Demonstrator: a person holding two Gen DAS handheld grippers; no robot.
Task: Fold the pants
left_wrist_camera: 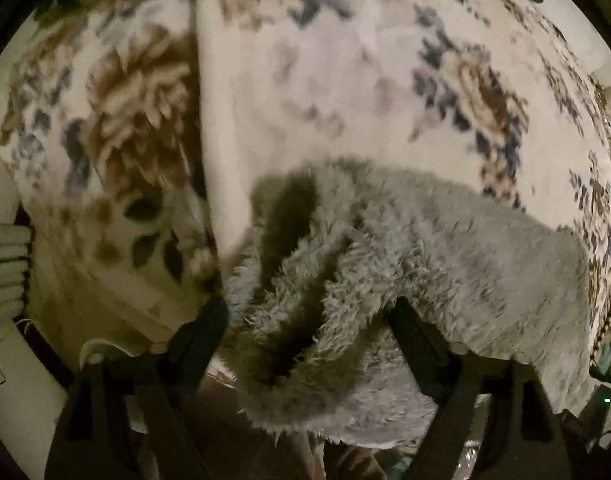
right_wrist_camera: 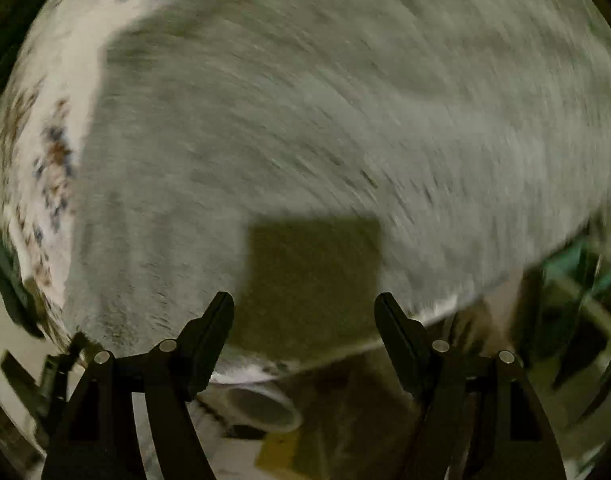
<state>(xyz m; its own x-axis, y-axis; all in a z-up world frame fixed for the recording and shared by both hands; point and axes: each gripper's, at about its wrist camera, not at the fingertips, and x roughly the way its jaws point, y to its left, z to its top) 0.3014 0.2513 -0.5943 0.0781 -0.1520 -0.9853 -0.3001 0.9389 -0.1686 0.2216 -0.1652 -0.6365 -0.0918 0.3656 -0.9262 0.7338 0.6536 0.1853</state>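
Observation:
The pants point(left_wrist_camera: 405, 248) are grey and fluffy and lie on a white cloth with brown and blue flowers point(left_wrist_camera: 305, 80). In the left wrist view a bunched fold of the pants hangs over the near edge, between the fingers of my left gripper point(left_wrist_camera: 309, 312). The jaws stand wide apart, and I cannot tell whether either finger touches the fabric. In the right wrist view the pants point(right_wrist_camera: 325, 120) fill most of the frame, blurred. My right gripper point(right_wrist_camera: 305, 304) is open and empty just above their near edge, casting a square shadow.
The flowered cloth point(right_wrist_camera: 29, 152) shows at the left edge of the right wrist view. A roll of tape point(right_wrist_camera: 261, 408) and clutter lie below the surface's near edge. A white ribbed object point(left_wrist_camera: 5, 272) stands at the left.

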